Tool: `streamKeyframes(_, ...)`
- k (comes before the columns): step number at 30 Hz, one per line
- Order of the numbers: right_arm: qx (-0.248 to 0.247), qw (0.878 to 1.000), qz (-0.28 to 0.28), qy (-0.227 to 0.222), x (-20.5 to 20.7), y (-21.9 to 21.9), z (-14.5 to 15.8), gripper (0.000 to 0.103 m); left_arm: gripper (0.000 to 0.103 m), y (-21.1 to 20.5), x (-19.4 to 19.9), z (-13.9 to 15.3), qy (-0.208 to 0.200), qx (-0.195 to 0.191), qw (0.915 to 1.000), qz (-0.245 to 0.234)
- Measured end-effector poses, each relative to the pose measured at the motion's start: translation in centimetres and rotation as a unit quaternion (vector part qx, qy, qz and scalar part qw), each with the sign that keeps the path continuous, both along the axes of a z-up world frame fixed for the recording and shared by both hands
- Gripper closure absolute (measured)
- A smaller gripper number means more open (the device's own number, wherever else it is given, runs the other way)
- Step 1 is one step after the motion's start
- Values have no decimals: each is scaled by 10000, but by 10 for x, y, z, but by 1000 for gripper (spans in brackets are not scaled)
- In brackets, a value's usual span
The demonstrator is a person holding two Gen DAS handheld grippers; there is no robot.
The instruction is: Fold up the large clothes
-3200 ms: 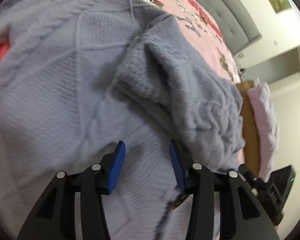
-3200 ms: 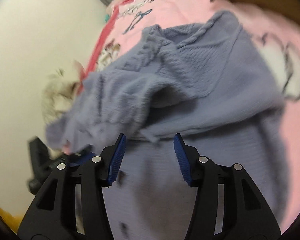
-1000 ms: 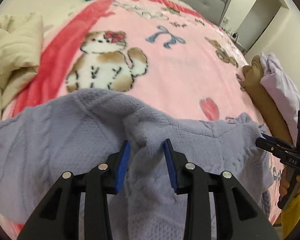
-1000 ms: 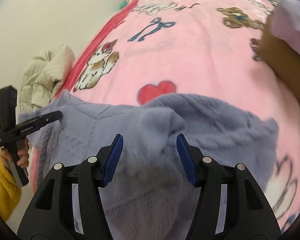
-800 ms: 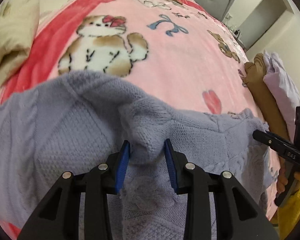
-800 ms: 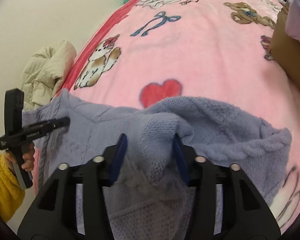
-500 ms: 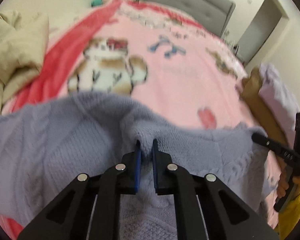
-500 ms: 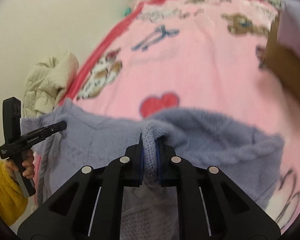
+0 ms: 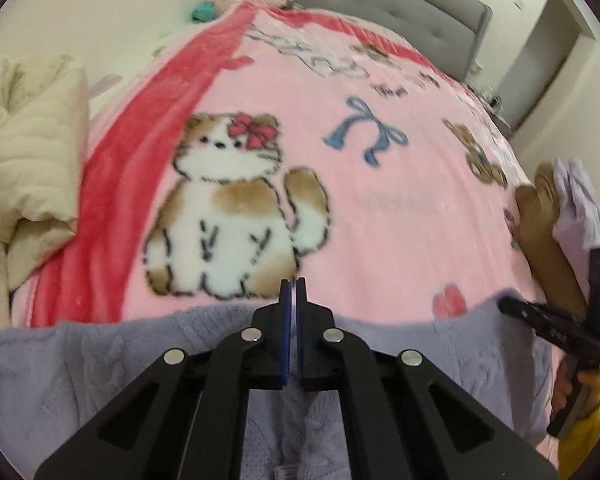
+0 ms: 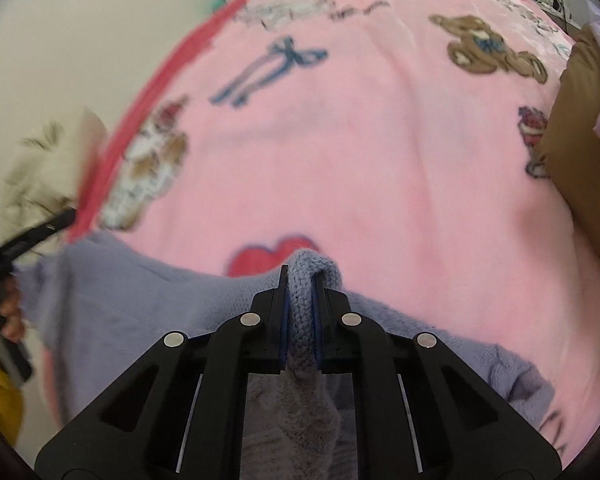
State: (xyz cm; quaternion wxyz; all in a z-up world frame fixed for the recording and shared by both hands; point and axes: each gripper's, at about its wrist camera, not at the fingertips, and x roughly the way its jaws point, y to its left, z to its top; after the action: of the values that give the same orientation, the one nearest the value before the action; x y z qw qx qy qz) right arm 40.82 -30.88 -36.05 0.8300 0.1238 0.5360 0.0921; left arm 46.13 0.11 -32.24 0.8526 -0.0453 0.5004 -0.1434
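Note:
A lavender knit sweater lies across the near end of a pink cartoon blanket. My left gripper is shut on the sweater's far edge, and the knit hangs below the pads. In the right wrist view my right gripper is shut on a thick fold of the sweater, which bulges out above the tips. Each view shows the other gripper at the sweater's side: the right gripper, and the left gripper. A hand in a yellow sleeve holds the right one.
A beige quilted cover is bunched at the bed's left side. A brown cushion and a lilac pillow lie along the right edge. A grey headboard closes the far end. A wall runs along the left.
Both pairs of jaws have closed on the sweater's far edge. Both grippers then drew back with it, so the edge sits lower in view and more blanket shows.

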Motion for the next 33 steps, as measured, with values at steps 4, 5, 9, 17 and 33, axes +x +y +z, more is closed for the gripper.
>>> streamKeyframes(4,149,9998,54,-150,-10,-5,5,86,94,-2,-19,-14,173,-111,9994,-269)
streamKeyframes(5,174,9997,74,-183,-13,-6,8,80,92,-1,-25,-18,208,-118,9994,-267)
streamKeyframes(9,155,9993,50,-328,-27,-11,23,58,75,8,-41,-22,226,-454,9986,-116)
streamKeyframes(17,558,9984,-1,-122,-54,-17,22,55,55,8,-65,-22,464,-949,9937,-360)
streamKeyframes(33,321,9978,-144,-567,-50,-3,31,95,94,-13,-42,-16,90,-633,9977,210)
